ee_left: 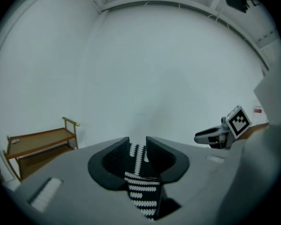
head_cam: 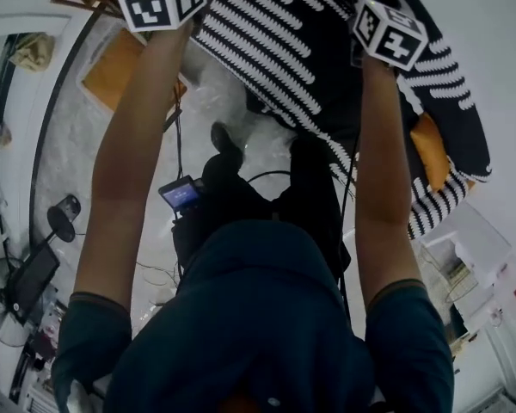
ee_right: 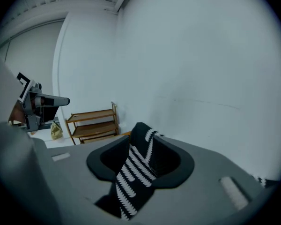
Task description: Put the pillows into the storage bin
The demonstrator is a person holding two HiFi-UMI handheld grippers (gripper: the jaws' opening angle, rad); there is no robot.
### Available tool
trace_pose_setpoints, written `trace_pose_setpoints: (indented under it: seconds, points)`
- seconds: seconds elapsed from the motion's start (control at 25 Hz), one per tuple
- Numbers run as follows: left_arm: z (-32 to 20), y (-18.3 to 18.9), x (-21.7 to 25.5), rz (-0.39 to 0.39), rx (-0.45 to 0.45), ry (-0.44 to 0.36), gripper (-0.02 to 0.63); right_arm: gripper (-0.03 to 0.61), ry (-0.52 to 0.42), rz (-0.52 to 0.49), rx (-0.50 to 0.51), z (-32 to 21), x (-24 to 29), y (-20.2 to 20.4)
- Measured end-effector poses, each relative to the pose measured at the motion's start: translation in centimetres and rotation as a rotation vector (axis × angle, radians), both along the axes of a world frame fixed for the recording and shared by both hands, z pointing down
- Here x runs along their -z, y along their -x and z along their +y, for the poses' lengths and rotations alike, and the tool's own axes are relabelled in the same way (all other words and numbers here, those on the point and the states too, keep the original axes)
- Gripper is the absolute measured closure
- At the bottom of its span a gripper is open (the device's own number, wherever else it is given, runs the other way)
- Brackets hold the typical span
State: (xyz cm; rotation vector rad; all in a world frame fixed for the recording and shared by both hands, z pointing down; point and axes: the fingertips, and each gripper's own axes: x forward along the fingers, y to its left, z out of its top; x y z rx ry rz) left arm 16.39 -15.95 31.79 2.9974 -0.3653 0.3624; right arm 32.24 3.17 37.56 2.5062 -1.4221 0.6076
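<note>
The black-and-white striped pillow (head_cam: 275,50) hangs in the air in front of the person, stretched between the two outstretched arms. The left claw (ee_left: 138,150) is pinched narrow on a fold of the pillow's patterned fabric, and the right claw (ee_right: 139,149) is clamped on another fold that bunches up between its jaws. An orange cushion (head_cam: 116,69) lies on the pale floor (head_cam: 77,144) beside the left forearm, and a wooden shelf rack (ee_right: 91,123) stands against the white wall.
</note>
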Motion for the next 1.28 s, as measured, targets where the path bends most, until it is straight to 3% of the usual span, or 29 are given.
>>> trace_pose_setpoints:
  seconds: [0.2,0.44,0.68,0.96,1.28]
  points:
    - [9.6,-11.4,-0.6,-0.024,-0.185,0.001,0.505,0.443,-0.004,-0.031,-0.182,12.2,-1.1,-7.4]
    - [21.7,-22.4,-2.1,-0.066,-0.352,-0.003,0.505,0.443,-0.002,-0.057,-0.363,26.7,-2.5,-14.7]
    - [37.3,-32.1,-5.7,-0.122,-0.581,0.006,0.505,0.442,0.004,-0.092,-0.611,44.6,-5.0,-18.9]
    - [52.7,-37.8,-12.1,-0.229,-0.754,0.034,0.505,0.439,0.022,-0.148,-0.813,62.7,-8.8,-20.8]
    - [67.4,-39.7,-24.2,-0.418,-0.911,0.152,0.505,0.416,0.02,-0.303,-1.025,79.7,-17.4,-19.9]
